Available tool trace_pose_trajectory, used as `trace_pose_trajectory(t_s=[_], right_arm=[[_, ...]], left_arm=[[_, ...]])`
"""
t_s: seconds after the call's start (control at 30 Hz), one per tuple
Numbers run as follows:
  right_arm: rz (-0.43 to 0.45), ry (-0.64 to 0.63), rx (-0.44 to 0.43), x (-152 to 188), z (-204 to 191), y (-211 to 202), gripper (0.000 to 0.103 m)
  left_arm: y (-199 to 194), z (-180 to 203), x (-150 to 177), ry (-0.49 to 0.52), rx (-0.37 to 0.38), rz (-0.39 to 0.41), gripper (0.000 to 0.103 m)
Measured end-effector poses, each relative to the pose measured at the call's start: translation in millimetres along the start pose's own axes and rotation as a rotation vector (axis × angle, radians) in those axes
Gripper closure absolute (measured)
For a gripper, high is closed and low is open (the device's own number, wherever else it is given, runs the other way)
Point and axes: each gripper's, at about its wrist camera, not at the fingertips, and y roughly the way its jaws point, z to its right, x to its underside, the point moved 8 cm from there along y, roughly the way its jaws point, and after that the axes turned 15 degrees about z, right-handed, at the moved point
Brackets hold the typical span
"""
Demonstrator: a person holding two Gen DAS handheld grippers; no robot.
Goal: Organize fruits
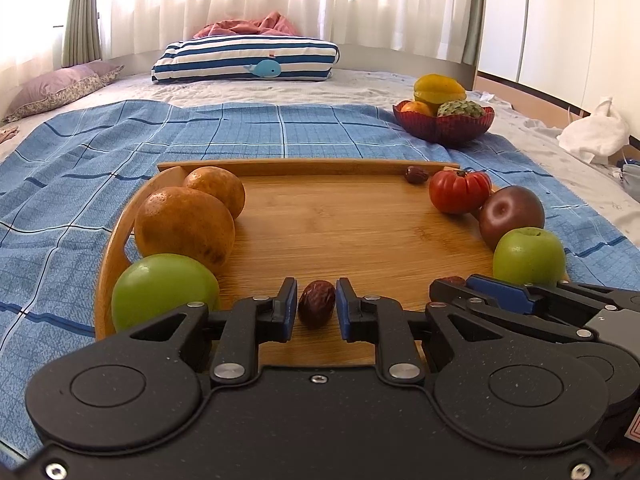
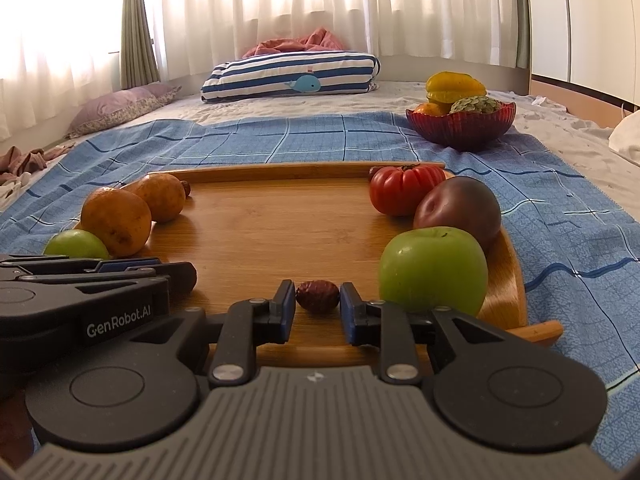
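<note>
Bamboo tray is lying on the blue checked cloth. Red bowl is sitting far right. Left gripper and right gripper are each straddling, spread, a near-edge date. Only the right view is revealing a far-left date.

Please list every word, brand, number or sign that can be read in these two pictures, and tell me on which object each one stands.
"GenRobot.AI": white letters on the black side of the left gripper, seen in the right wrist view.
Red mark on the right gripper, at the edge of the left wrist view: cut off, not readable.
The whale on the striped pillow is a drawing, without words.
Nothing else carries text.
</note>
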Motion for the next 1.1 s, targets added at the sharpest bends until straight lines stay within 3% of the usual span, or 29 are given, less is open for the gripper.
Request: trace_pose_trajectory(t_s=[0.2, 0.33, 0.5, 1.1], right_arm=[[0.027, -0.03, 0.006, -2.6, -1.4, -9.1, 0.065], [0.04, -0.033, 0.017, -3.2, 1.5, -15.9, 0.054], [0.047, -0.033, 0.03, -3.5, 4.4, -23.6, 0.05], [0.052, -0.026, 0.062, 4.6, 11.3, -54.2, 0.032]], left_arm=[[-7.2, -0.5, -4.1, 0.001, -0.005, 0.014, 0.067], [-18.2, -1.7, -7.1, -0.003, -0.003, 0.024, 0.06], [-27.6, -2.4, -8.8, 0.004, -0.01, 0.029, 0.05], [-66.5, -12.2, 3.7, 0.002, -0.05, 0.025, 0.035]])
